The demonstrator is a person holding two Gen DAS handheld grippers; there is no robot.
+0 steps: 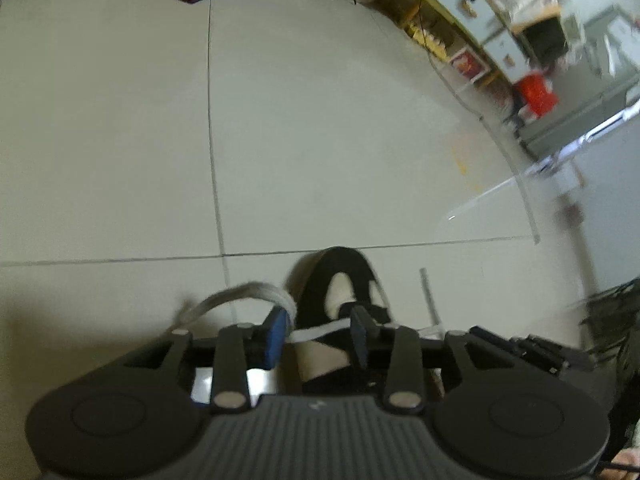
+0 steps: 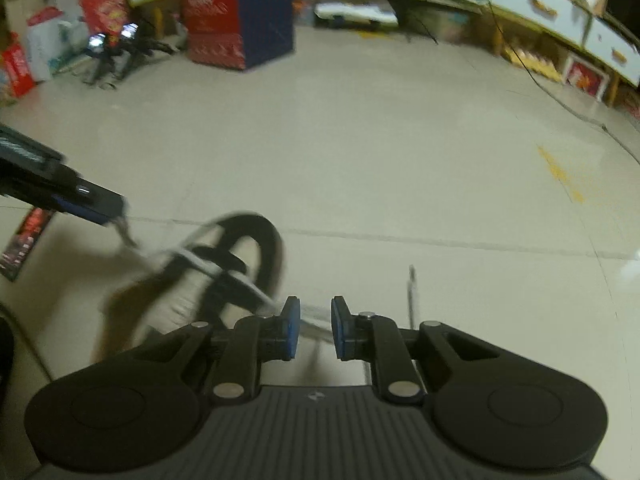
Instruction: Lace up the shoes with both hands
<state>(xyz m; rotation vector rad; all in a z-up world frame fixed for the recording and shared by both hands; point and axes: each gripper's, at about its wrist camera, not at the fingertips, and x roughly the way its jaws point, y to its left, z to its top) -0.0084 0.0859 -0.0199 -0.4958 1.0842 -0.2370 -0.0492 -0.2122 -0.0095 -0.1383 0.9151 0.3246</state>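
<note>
- The tiled floor [image 2: 400, 152] fills most of both views, pale and glossy, with grout lines crossing it.
- A low cabinet [image 2: 560, 12] runs along the far side of the room, from about 12 to 2 o'clock in the right wrist view.
- A red and blue box [image 2: 240, 20] stands on the floor at about 11 o'clock in the same view.
- The black shoe [image 2: 240, 256] sits on the floor just ahead of both grippers: at 9 o'clock of the right gripper, and directly behind the left gripper's fingers in the left wrist view. It is blurred.
- The right gripper [image 2: 315, 328] has its fingers spread, a blurred strand of white lace [image 2: 240, 280] running from the shoe into the gap between them; I cannot tell whether it touches a pad.
- The left gripper [image 1: 318, 334] also stands spread, the lace passing across the gap between its fingers.
- A grey-white loop [image 1: 240, 294] arcs over the blue pad at 10 o'clock of the left gripper.
</note>
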